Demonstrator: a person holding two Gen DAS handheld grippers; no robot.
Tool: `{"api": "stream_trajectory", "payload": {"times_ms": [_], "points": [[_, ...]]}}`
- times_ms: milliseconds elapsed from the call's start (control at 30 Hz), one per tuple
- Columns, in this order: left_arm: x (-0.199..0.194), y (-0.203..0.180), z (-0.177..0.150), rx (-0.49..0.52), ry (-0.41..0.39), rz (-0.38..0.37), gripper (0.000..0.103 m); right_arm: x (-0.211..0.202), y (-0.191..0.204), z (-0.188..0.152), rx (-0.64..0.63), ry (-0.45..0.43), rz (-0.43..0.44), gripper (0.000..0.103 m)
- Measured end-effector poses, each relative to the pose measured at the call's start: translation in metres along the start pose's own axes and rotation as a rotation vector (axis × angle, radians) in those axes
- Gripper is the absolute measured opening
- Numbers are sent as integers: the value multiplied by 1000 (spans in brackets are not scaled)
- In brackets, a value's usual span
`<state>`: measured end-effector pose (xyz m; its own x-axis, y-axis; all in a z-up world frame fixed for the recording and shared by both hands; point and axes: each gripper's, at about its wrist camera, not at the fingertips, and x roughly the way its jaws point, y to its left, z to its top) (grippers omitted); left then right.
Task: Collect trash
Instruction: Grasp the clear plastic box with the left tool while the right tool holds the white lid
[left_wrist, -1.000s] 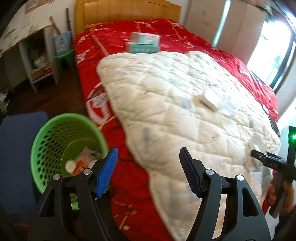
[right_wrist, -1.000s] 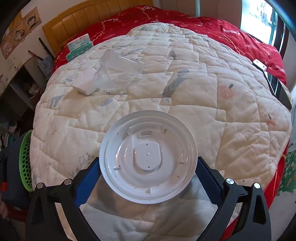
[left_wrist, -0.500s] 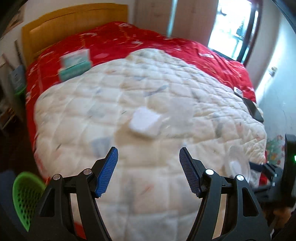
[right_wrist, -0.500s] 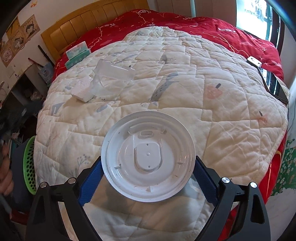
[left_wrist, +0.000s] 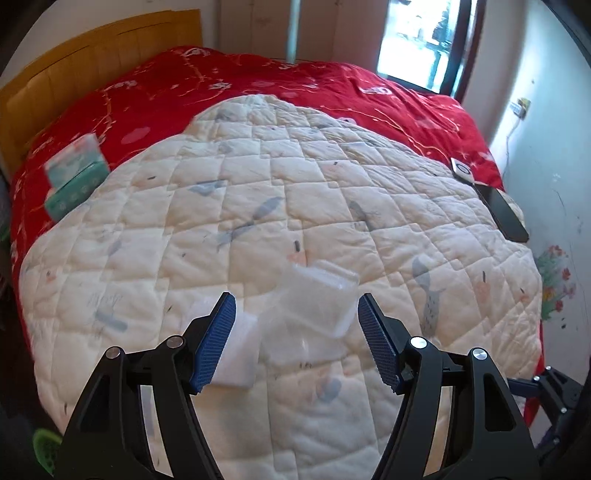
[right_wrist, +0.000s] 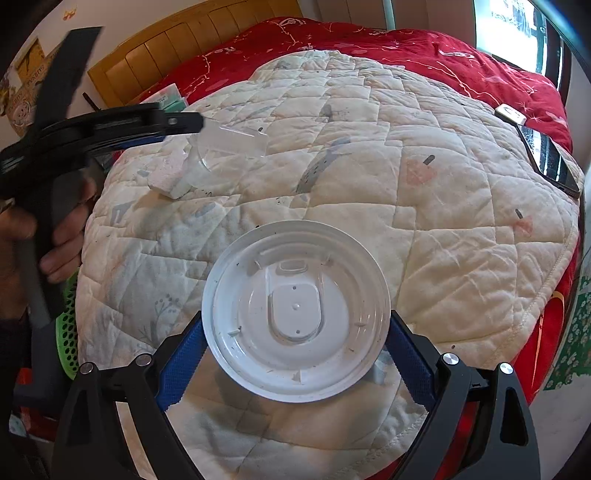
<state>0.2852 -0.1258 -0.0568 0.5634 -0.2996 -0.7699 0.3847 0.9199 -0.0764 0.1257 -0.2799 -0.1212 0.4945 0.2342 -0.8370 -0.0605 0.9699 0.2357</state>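
**Bed litter: lid in the right fingers, clear tray next for the left**

Right gripper (right_wrist: 295, 354): the round white plastic lid (right_wrist: 295, 310) sits between its fingers (right_wrist: 181, 369), rim against both blue pads, jaws spread wide to span it. It looks gripped across its full width, lifted off the quilt (right_wrist: 424, 229). Lid reads as thin, stiff, very light; smooth rim, so likely to slip or pop out if squeezed hard or tilted.

Left gripper (left_wrist: 295, 339): fingers parted fairly wide, nothing between the pads. It hangs over the quilt above two more pieces of litter: a clear plastic tray (left_wrist: 314, 306), centred between the finger tips, and a white foam block (left_wrist: 236, 347) just beside it, partly behind the left finger.

Handling guess, tray: thin-walled, flexible, almost weightless, slick. Will buckle rather than break. Best taken across the short side walls or by one raised rim; the soft quilt beneath gives way, so the pads can dig under an edge.

Foam block: light, crushable, rougher surface, easy to pinch across its thickness.

Green basket (right_wrist: 68, 325) shows at the bed's edge, low left in the right view, beside the hand (right_wrist: 55, 236) carrying the left gripper. Tissue boxes (left_wrist: 74, 173) and a phone (left_wrist: 502, 210) lie well apart from the litter; probably not trash.
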Motion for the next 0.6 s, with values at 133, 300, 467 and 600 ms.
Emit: {"api": "stream_trajectory", "payload": {"times_ms": [133,300,467,600], "points": [[18,-7,7,68,22,-23,68,1,-2,0,-1,5,9,89],[33,-9,8,109,43,-32,63,1,-2,0,-5,5,14,89],[27,-8,2,102,3,-36,59,1,-1,-1,2,1,13,89],[6,-6,-4,62,-46,-36,59,-6,5,-2,-1,-11,13,89]]}}
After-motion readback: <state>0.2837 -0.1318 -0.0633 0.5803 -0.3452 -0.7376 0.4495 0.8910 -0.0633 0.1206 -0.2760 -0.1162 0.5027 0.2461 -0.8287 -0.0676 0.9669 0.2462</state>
